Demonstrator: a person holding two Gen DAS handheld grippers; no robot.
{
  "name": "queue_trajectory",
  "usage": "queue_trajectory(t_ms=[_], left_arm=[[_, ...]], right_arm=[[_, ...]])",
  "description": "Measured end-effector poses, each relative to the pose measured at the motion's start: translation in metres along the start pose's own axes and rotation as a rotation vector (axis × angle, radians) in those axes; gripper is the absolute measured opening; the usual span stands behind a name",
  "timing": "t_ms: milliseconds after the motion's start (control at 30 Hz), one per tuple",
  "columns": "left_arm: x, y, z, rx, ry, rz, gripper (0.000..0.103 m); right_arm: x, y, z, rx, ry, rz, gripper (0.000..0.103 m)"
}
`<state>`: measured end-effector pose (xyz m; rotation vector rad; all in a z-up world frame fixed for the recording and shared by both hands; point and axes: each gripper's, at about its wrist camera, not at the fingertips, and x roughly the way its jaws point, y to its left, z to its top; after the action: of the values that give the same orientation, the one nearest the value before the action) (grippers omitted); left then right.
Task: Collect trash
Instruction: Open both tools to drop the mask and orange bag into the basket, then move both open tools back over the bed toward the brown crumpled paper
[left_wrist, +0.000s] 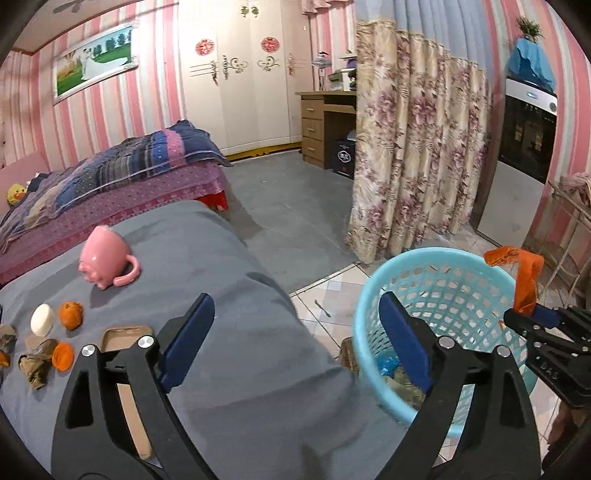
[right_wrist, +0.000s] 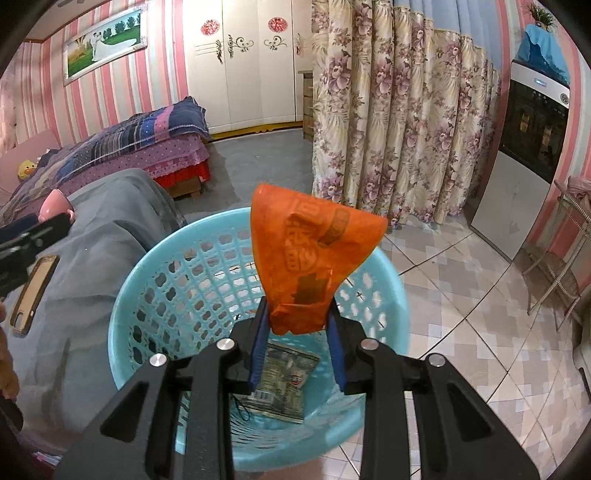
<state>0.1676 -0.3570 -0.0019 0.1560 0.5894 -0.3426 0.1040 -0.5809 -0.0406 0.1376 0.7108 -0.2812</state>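
Trash in our right gripper (right_wrist: 297, 325): an orange wrapper (right_wrist: 314, 251), crinkled film with dark print, pinched at its lower end between the blue pads (right_wrist: 258, 350) and fanning upward. We hold it directly above the basket (right_wrist: 147, 280), a round pale-blue plastic tub with lattice walls. Only the right wrist view looks down inside, where a flat printed packet (right_wrist: 280, 384) lies on the bottom. From the left wrist view we see the same wrapper (left_wrist: 517, 273) edge-on, a thin twisted strip rising from the right gripper (left_wrist: 532, 314) over the basket's (left_wrist: 406, 266) far rim.

Our left gripper (left_wrist: 295, 332) stands wide open and grips nothing, one finger over the grey cloth (left_wrist: 240, 277), the other over the basket. Only this view shows what is left on the cloth: a crumpled brown scrap (left_wrist: 35, 365), orange peel pieces (left_wrist: 62, 355), an orange (left_wrist: 71, 314), a white oval piece (left_wrist: 42, 319) just beside it, and a phone (left_wrist: 122, 338) partly hidden behind the gripper. Beyond them a glossy pink mug (left_wrist: 105, 258) lies on its side. The right wrist view catches the phone (right_wrist: 33, 291) and only part of the mug (right_wrist: 55, 206).

Farther off we see a bed (left_wrist: 110, 173) with a quilted blanket, a floral curtain (right_wrist: 399, 129) and a white wardrobe (right_wrist: 240, 62).
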Motion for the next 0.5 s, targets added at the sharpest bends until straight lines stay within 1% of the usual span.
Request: queue_trajectory(t_ms=[67, 100, 133, 167, 200, 233, 267, 333, 400, 500], left_arm=[[-0.002, 0.009, -0.002, -0.013, 0.001, 0.01, 0.089], [-0.004, 0.016, -0.004, -0.023, 0.002, 0.016, 0.09], [-0.004, 0.021, -0.006, -0.029, 0.006, 0.02, 0.09], [-0.005, 0.025, -0.008, -0.036, 0.009, 0.024, 0.09], [-0.005, 0.033, -0.011, -0.047, 0.016, 0.029, 0.09], [-0.006, 0.037, -0.013, -0.055, 0.02, 0.034, 0.09], [-0.006, 0.041, -0.014, -0.061, 0.023, 0.039, 0.09], [-0.01, 0.053, -0.017, -0.083, 0.028, 0.045, 0.09], [-0.014, 0.065, -0.019, -0.105, 0.029, 0.049, 0.09], [-0.023, 0.077, -0.022, -0.119, 0.023, 0.057, 0.09]], right_arm=[[0.004, 0.005, -0.001, 0.004, -0.003, -0.009, 0.046], [0.005, 0.007, -0.002, 0.01, -0.013, -0.02, 0.061], [0.007, 0.008, -0.003, 0.016, -0.02, -0.024, 0.064], [0.01, 0.011, -0.005, 0.023, -0.022, -0.022, 0.065], [0.011, 0.012, -0.006, 0.025, -0.022, -0.026, 0.069], [0.012, 0.014, -0.008, 0.025, -0.03, -0.039, 0.077], [0.011, 0.015, -0.008, 0.027, -0.04, -0.044, 0.081], [0.008, 0.019, -0.01, 0.031, -0.071, -0.052, 0.094], [0.005, 0.025, -0.012, 0.025, -0.095, -0.082, 0.098], [0.003, 0.034, -0.013, 0.016, -0.1, -0.109, 0.098]])
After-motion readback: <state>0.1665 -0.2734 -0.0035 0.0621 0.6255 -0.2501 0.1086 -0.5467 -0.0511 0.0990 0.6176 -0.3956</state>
